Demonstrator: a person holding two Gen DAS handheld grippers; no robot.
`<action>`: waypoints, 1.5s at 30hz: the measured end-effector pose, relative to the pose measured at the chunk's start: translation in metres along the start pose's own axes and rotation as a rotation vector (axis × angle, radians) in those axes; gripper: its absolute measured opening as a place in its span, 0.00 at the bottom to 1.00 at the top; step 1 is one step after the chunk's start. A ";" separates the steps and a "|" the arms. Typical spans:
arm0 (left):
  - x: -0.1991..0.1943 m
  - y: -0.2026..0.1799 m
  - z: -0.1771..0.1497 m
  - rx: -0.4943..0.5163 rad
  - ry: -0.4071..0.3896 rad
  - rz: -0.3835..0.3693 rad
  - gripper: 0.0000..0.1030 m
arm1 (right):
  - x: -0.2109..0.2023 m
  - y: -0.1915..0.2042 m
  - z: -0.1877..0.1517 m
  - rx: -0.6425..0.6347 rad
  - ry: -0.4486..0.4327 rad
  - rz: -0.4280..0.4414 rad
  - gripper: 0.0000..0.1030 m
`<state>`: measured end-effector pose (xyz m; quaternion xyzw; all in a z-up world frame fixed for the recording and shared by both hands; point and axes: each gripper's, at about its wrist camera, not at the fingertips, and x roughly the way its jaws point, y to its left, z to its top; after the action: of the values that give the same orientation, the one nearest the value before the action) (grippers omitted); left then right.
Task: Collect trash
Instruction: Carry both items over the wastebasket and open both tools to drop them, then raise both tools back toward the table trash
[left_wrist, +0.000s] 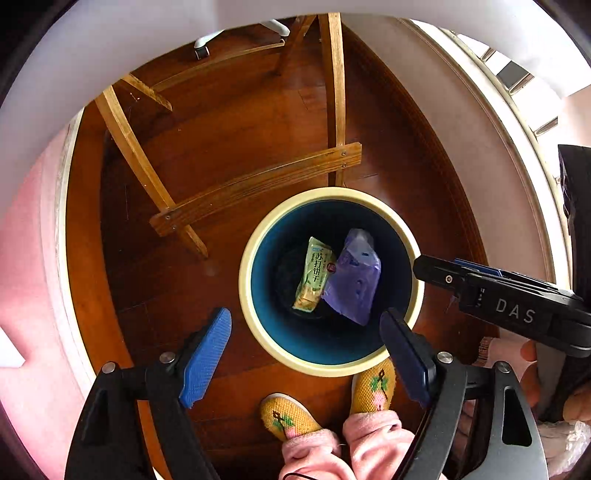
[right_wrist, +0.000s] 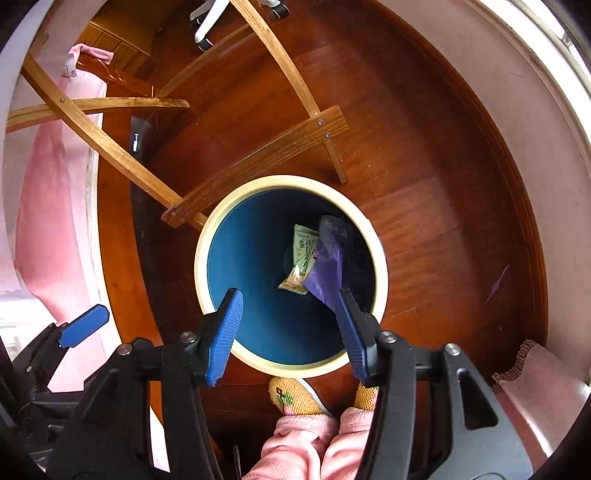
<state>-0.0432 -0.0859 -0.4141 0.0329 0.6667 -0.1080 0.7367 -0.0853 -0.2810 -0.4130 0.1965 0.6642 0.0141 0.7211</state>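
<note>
Spread blue fingers of our left gripper (left_wrist: 306, 354) frame the bin (left_wrist: 255, 236), empty, held straight above so anything let go falls inside. A green wrapper (left_wrist: 314, 275) and purple bag (left_wrist: 354, 277) lie at the bottom.

From the right wrist, our right gripper (right_wrist: 291, 332) also hangs spread and empty over the bin's rim, pointing down beside yellow slippers (right_wrist: 291, 398).

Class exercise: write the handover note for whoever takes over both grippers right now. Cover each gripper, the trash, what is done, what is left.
Left gripper: open, empty, above the bin's near rim.
Right gripper: open, empty, over the bin mouth.
Trash: green snack wrapper and purple bag lie at the bin's bottom, touching.
Done: both pieces binned.
Left: possibly a purple scrap on the floor right of the bin; check it.
</note>
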 end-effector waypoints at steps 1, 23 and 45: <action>-0.004 -0.001 -0.002 -0.001 -0.006 0.001 0.82 | -0.006 0.001 -0.001 -0.001 -0.009 -0.003 0.47; -0.267 0.047 0.015 -0.031 -0.245 -0.004 0.82 | -0.235 0.109 -0.045 -0.096 -0.155 -0.021 0.47; -0.545 0.078 0.017 0.046 -0.659 -0.046 0.82 | -0.464 0.237 -0.071 -0.235 -0.541 0.031 0.47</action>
<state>-0.0584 0.0493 0.1192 -0.0021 0.3906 -0.1446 0.9091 -0.1512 -0.1742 0.0976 0.1181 0.4386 0.0491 0.8895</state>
